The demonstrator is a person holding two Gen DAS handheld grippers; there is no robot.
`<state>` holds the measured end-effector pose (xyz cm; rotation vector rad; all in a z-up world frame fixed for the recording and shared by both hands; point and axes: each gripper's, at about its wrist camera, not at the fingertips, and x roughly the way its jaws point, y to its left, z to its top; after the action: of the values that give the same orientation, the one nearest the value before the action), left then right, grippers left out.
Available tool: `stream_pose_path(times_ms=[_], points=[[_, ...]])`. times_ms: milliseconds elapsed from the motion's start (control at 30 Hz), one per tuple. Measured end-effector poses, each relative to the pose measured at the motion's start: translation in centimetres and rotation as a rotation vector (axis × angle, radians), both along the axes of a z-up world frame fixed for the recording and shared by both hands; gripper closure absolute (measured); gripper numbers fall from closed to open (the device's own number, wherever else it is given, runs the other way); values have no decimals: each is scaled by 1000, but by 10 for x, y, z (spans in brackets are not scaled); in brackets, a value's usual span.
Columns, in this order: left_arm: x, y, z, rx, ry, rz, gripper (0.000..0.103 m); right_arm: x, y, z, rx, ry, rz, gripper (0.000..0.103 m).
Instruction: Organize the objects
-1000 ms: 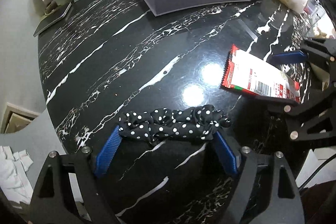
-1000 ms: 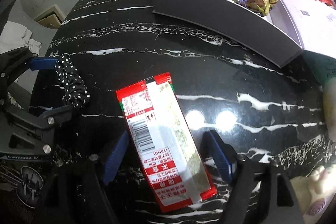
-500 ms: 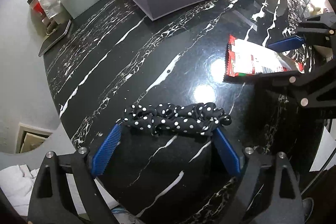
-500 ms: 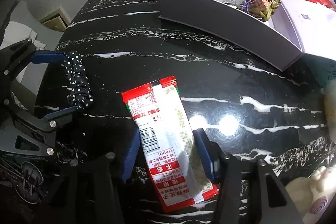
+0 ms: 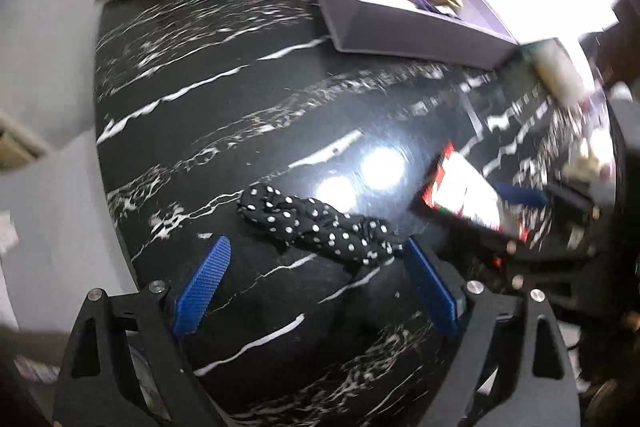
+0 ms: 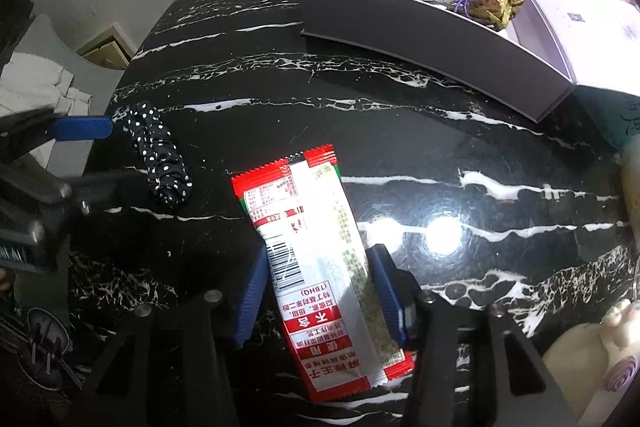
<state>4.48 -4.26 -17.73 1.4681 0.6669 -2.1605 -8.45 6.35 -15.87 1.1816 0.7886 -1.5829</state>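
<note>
Rolled and lifted since before, left tongs (image 5: 316, 255) point steeply down, wide open over the scrunchie (image 5: 316, 223); right tongs (image 6: 320, 267), narrowed, grip the snack packet (image 6: 316, 267) lower centre.

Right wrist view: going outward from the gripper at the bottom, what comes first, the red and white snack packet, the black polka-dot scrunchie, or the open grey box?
1. Red and white snack packet, between the right gripper fingers.
2. Black polka-dot scrunchie, off to the left.
3. Open grey box, at the table's far side, upper right.
</note>
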Motion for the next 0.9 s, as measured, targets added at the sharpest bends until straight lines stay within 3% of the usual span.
stream_pose_path(times_ms=[333, 467, 600, 700, 900], points=[[-27, 0, -23, 20, -55, 41, 20, -3, 2, 0, -4, -8, -10, 51], [-35, 5, -22, -38, -70, 26, 36, -5, 3, 1, 3, -9, -10, 51], [-40, 9, -20, -77, -100, 3, 65, -5, 5, 2, -8, -9, -18, 52], [-40, 10, -18, -14, -58, -34, 86, -4, 8, 3, -13, -15, -26, 53], [-34, 23, -11, 2, -53, -77, 87, -1, 12, 12, -18, -27, -41, 53]])
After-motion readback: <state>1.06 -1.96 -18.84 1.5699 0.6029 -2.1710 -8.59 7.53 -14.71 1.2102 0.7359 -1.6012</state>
